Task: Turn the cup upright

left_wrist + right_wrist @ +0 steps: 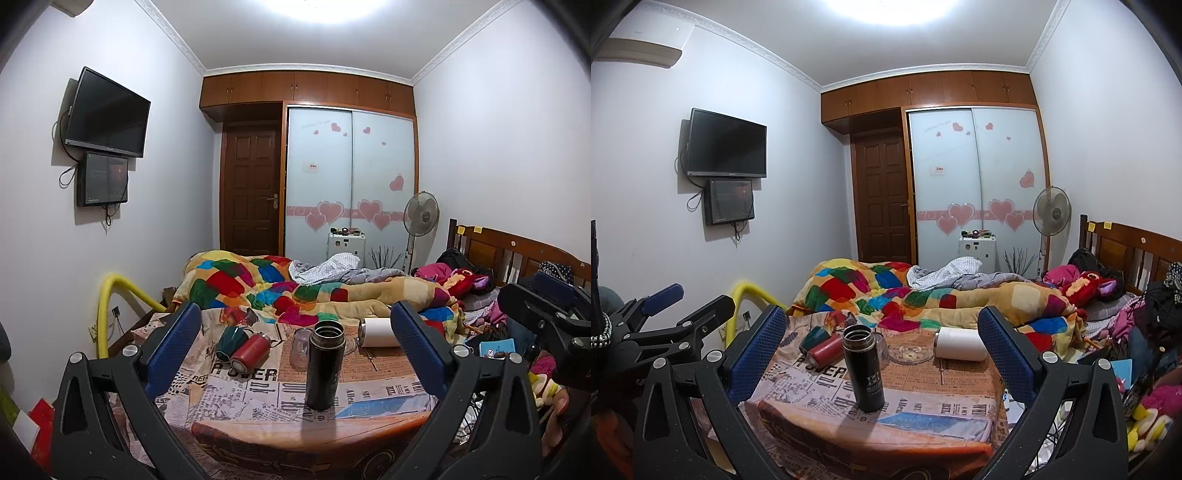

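A black flask (324,363) stands upright with its mouth open on the newspaper-print table (258,398); it also shows in the right wrist view (864,367). A white cup (380,332) lies on its side at the back right, also seen in the right wrist view (962,344). A red bottle (251,352) and a dark green cup (229,341) lie on their sides at the back left. A clear glass (301,349) stands behind the flask. My left gripper (295,354) is open and empty, back from the flask. My right gripper (882,360) is open and empty.
A glass ashtray (910,352) sits mid-table in the right wrist view. A bed with a colourful quilt (280,288) lies right behind the table. A yellow pipe (107,310) is at the left. Clutter and toys (1145,417) fill the right side.
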Action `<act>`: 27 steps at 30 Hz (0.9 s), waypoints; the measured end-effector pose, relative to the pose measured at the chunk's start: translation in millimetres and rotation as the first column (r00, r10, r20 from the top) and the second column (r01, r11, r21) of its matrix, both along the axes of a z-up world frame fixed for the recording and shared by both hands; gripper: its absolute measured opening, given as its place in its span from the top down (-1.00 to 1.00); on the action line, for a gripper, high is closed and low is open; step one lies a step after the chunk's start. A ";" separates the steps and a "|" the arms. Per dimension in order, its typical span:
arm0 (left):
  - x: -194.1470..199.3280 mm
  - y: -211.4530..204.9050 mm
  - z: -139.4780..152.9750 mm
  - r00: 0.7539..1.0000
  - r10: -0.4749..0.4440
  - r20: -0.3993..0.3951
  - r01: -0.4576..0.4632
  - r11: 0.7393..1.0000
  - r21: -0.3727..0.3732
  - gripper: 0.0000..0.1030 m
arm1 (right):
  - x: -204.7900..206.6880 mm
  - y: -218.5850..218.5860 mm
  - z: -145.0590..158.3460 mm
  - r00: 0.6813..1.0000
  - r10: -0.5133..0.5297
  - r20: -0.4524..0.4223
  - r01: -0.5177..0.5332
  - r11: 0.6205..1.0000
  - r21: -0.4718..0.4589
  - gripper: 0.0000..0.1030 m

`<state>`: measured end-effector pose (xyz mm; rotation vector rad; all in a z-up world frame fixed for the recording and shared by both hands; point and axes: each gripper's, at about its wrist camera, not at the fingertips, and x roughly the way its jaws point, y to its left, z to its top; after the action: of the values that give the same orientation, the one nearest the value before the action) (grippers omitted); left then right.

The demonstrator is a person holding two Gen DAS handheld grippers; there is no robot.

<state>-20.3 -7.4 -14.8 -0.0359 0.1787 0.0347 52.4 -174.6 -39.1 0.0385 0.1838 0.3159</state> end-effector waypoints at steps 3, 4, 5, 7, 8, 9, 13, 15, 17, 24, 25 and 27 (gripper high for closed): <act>-1.4 -1.1 -0.6 1.000 -0.001 0.001 0.001 1.000 0.001 -1.00 | -0.2 -0.2 -0.7 1.000 -0.001 -0.001 0.001 1.000 -0.001 -1.00; -1.5 -0.9 -1.0 1.000 0.000 0.000 0.000 1.000 0.002 -1.00 | -0.6 -0.2 -0.6 1.000 -0.002 -0.002 0.002 1.000 -0.001 -1.00; -1.5 -1.0 -0.7 1.000 0.000 0.001 0.000 1.000 0.000 -1.00 | 0.2 -0.5 -0.6 1.000 0.000 -0.001 0.000 1.000 0.001 -1.00; -1.4 -1.0 -0.5 1.000 -0.001 0.000 0.001 1.000 -0.001 -1.00 | 0.3 -0.3 -1.5 1.000 0.002 -0.004 -0.002 1.000 0.000 -1.00; -0.7 -1.2 -1.3 1.000 -0.001 0.000 0.001 1.000 -0.001 -1.00 | -0.5 0.2 -1.4 1.000 0.005 -0.006 -0.005 1.000 0.000 -1.00; -0.7 -1.2 -1.2 1.000 0.000 0.000 0.000 1.000 -0.001 -1.00 | -1.0 0.2 -2.2 1.000 0.005 -0.007 -0.005 1.000 0.000 -1.00; -0.7 -1.2 -1.3 1.000 -0.002 0.000 0.002 1.000 -0.001 -1.00 | -1.8 -0.2 -4.0 1.000 0.001 -0.006 -0.001 1.000 -0.002 -1.00; -0.1 -1.3 -1.6 1.000 -0.001 -0.001 0.001 1.000 -0.001 -1.00 | -1.2 -0.4 -4.1 1.000 0.002 -0.007 -0.002 1.000 0.000 -1.00; 0.6 -1.5 -2.2 1.000 -0.005 -0.006 0.005 1.000 -0.003 -1.00 | -0.3 -0.5 -4.1 1.000 0.003 -0.008 -0.003 1.000 -0.001 -1.00; 2.1 -2.9 -4.4 1.000 -0.003 -0.011 0.003 1.000 -0.003 -1.00 | -1.0 -0.6 -3.8 1.000 0.001 -0.008 -0.001 1.000 -0.002 -1.00; 2.4 -3.0 -4.0 1.000 -0.002 -0.011 0.002 1.000 -0.002 -1.00 | -0.1 -1.0 -3.7 1.000 0.001 -0.008 -0.001 1.000 -0.001 -1.00; 2.4 -2.8 -4.0 1.000 -0.003 -0.011 0.003 1.000 -0.002 -1.00 | 0.0 -0.9 -3.8 1.000 -0.003 -0.010 0.003 1.000 -0.001 -1.00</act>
<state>-17.8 -10.2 -18.8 -0.0376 0.1894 0.0320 52.4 -175.5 -42.9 0.0397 0.1940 0.3125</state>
